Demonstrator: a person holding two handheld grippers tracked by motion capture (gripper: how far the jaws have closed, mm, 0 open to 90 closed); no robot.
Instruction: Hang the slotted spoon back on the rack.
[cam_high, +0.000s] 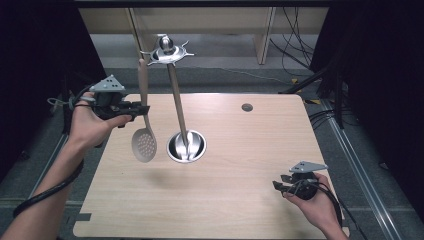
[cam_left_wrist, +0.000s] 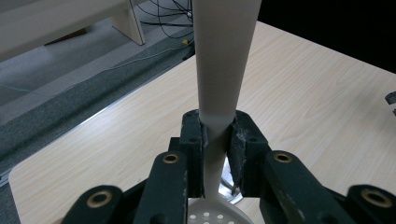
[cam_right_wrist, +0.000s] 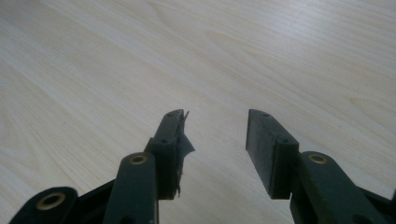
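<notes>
My left gripper (cam_high: 142, 109) is shut on the handle of a beige slotted spoon (cam_high: 143, 135), held upright above the table's left side with its perforated head hanging down. In the left gripper view the pads (cam_left_wrist: 196, 140) clamp the spoon handle (cam_left_wrist: 224, 60), and the holed head (cam_left_wrist: 212, 215) shows below. A metal utensil stand (cam_high: 186, 146) with a tall post and a hooked top ring (cam_high: 167, 51) stands at the table's middle, just right of the spoon. My right gripper (cam_high: 279, 184) is open near the front right corner, low over the bare table (cam_right_wrist: 140, 56), nothing between its fingers (cam_right_wrist: 264, 140).
The wooden table (cam_high: 240, 165) has a small round grommet (cam_high: 247, 107) at the back right. Beyond the far edge there are wooden furniture legs (cam_high: 264, 35) and cables (cam_high: 300, 45) on the floor. Dark curtains flank both sides.
</notes>
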